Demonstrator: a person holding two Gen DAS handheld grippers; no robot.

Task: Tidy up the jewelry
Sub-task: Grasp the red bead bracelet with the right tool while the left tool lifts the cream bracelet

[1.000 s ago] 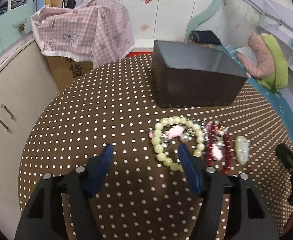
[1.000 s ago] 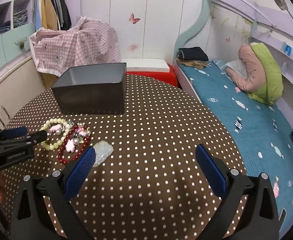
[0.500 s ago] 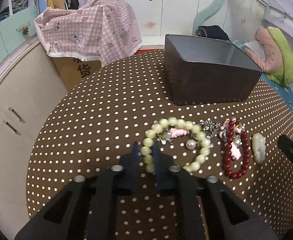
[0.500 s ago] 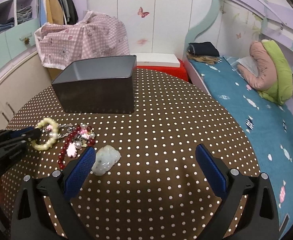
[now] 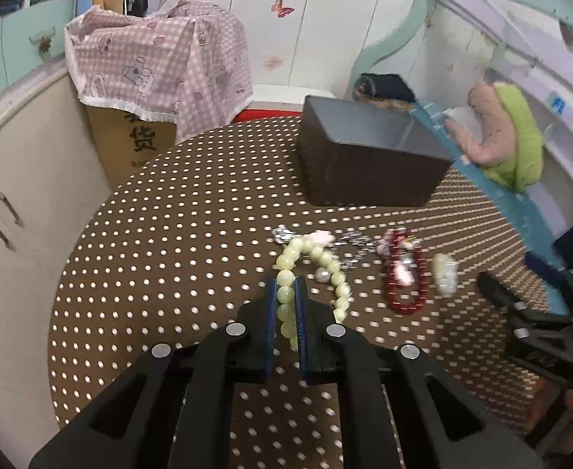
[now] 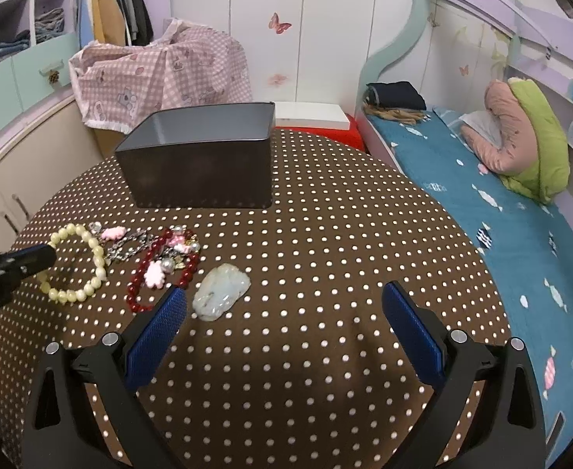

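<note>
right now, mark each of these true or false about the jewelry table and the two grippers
1. The left gripper is shut on the pale green bead bracelet. True.
2. The right gripper holds the jade pendant. False: its jaws stand open and empty, and the pendant lies on the table between them.
3. The red bead bracelet is already in the dark box. False: it lies on the polka-dot tablecloth in front of the box.
4. The red bracelet lies between the green bracelet and the pendant. True.
5. The box has a lid on. False: it is open-topped.
</note>
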